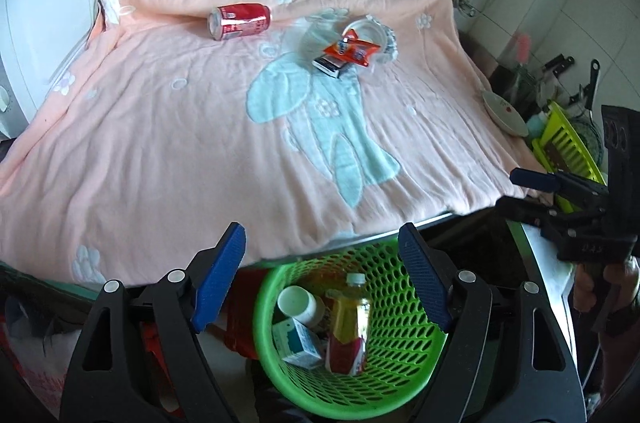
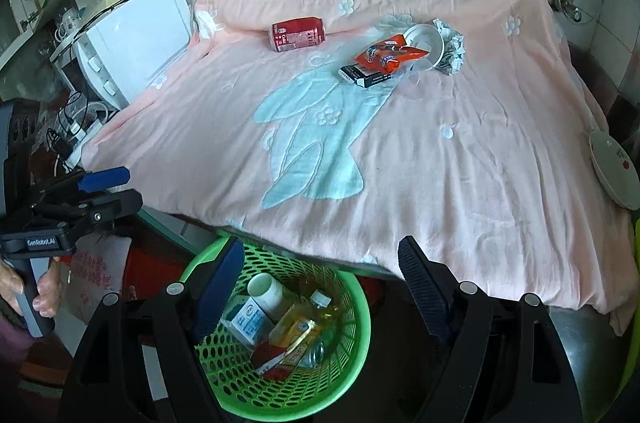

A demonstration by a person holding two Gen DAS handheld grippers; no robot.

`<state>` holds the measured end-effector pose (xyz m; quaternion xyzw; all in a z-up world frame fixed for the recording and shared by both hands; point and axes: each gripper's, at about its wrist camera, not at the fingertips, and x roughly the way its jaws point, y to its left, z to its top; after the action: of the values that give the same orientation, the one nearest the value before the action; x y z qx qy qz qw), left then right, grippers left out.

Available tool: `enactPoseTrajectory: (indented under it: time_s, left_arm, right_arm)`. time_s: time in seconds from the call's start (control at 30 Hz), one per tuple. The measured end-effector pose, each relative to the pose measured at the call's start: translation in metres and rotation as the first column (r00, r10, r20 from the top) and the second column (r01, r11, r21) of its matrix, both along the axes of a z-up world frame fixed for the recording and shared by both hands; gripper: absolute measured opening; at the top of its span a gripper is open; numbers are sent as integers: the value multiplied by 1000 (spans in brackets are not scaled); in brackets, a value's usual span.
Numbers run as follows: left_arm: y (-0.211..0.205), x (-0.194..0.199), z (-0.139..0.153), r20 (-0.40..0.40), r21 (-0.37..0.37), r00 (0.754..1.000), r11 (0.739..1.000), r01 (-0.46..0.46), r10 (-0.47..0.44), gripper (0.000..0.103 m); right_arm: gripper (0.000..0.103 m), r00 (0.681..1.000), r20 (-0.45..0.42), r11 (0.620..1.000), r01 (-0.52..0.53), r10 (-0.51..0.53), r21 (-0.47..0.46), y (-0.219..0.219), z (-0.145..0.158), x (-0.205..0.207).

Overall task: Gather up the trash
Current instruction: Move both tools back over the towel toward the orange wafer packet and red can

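Trash like the red can (image 1: 239, 20), an orange wrapper (image 1: 352, 50) and a small box (image 1: 330, 65) sits far back on the pink blanket (image 1: 160, 143), while both the left gripper (image 1: 322, 279) and right gripper (image 2: 322, 287) hang spread wide and empty over the green basket (image 1: 404, 339), which already holds bottles.

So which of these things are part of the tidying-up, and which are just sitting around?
Part of the job:
- red can
- orange wrapper
- small dark box
- crumpled foil
- green basket, already holding bottles and cartons

Just lying about:
- pink blanket
- white appliance
- plate
- yellow-green rack
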<state>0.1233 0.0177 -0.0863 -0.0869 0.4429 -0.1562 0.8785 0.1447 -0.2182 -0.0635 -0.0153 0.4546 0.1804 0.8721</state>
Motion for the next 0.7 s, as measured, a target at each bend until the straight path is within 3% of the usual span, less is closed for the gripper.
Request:
enactPoseTrajectory:
  time_s: [0.2,0.53,0.7]
  left_arm:
    - [20,26,-6,-11,6,1000,1000,-29,29,78]
    - [51,66,-21,-46,5,998,999,-54,54,78]
    - [67,86,-29,-64,0,996,998,-64,63,78]
  right_arm:
    - [76,997,-41,996,64,-62,61,1,6,64]
    - [76,988,-61,989,141,-139,43,2,6,158]
    - [76,979,-96,979,186,-178,80,2,6,203]
